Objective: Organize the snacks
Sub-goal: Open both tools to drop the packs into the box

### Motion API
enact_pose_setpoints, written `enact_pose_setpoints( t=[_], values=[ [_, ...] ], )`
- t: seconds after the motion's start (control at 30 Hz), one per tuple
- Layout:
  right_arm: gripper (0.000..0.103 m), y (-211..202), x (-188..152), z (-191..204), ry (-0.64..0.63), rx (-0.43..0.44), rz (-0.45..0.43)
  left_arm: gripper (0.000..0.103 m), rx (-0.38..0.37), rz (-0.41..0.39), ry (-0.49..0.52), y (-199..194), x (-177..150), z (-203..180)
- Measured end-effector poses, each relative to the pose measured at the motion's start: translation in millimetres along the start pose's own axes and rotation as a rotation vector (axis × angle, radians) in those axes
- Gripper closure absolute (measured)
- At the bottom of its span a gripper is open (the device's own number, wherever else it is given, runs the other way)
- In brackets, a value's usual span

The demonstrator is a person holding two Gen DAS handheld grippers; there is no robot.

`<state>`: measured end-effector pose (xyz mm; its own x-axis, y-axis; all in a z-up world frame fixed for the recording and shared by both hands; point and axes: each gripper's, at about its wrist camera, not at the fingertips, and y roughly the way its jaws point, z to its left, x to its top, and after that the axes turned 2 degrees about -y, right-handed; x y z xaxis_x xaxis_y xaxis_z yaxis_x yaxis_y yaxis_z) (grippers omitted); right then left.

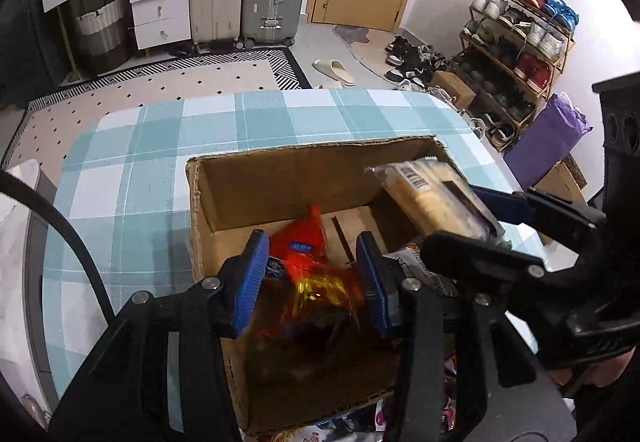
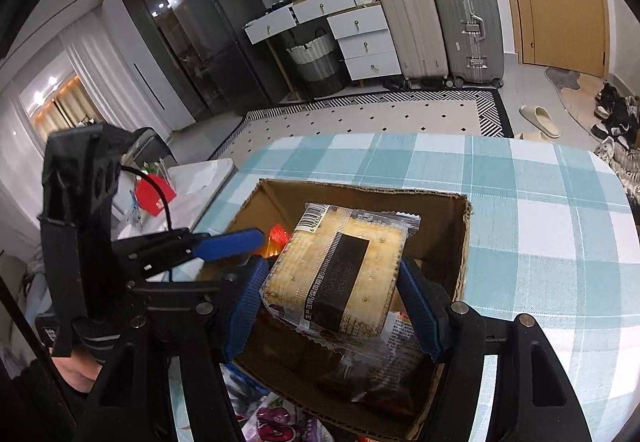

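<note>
Your table [image 1: 160, 146], under its blue-and-white check cloth, carries the cardboard box [image 1: 280, 178] near the edge closest to you, flaps cut away and mouth up, which is why both your tools can come down into it from above without fouling anything. That box looks to be the collecting place for the snacks; more loose packets [image 2: 276, 422] lie on the cloth just in front of it, so the sorting seems only partly done.

Your right gripper [image 2: 334, 294] is clamped on the cracker pack [image 2: 344, 262], one blue pad pressing each long side of the clear wrapper. You hold it flat and broadside, hanging above the box's open mouth, so it should lie level when let go (a dark-wrapped packet already sits on the box floor beneath it).

Your left gripper [image 1: 316, 278] is closed on the red snack bag [image 1: 308, 262], squeezing its crinkly foil body in the middle, with the twisted end pointing ahead. It hangs low inside the box, near the left wall, and the narrow pinch keeps a soft, slippery bag from sliding out.

The two loads sit side by side, not touching, so each has its own spot.
</note>
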<state>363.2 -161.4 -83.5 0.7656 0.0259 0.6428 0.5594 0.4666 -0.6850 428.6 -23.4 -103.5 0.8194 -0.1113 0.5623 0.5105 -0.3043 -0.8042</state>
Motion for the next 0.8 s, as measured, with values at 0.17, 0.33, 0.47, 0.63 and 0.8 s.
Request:
enact_pose_setpoints(
  t=[0.17, 0.33, 0.47, 0.63, 0.8],
  values=[
    [0.032, 8, -5, -4, 0.005, -0.001, 0.024, 0.059, -0.003, 0.008, -0.024, 2, 0, 9],
    [0.025, 0, -11, -4, -0.006, -0.02, -0.006, 0.057, 0.017, -0.006, -0.012, -11, -7, 6],
    [0.025, -15, -12, -1, -0.004, -0.029, -0.032, 0.052, 0.074, -0.058, 0.022, -34, -16, -5],
    [0.025, -39, -14, 5, -0.001, -0.021, -0.071, 0.045, 0.107, -0.118, 0.05, -68, -25, -20],
    [0.025, -69, -21, 20, -0.028, -0.023, -0.117, 0.04, 0.135, -0.165, 0.079, -102, -36, -35]
  ],
)
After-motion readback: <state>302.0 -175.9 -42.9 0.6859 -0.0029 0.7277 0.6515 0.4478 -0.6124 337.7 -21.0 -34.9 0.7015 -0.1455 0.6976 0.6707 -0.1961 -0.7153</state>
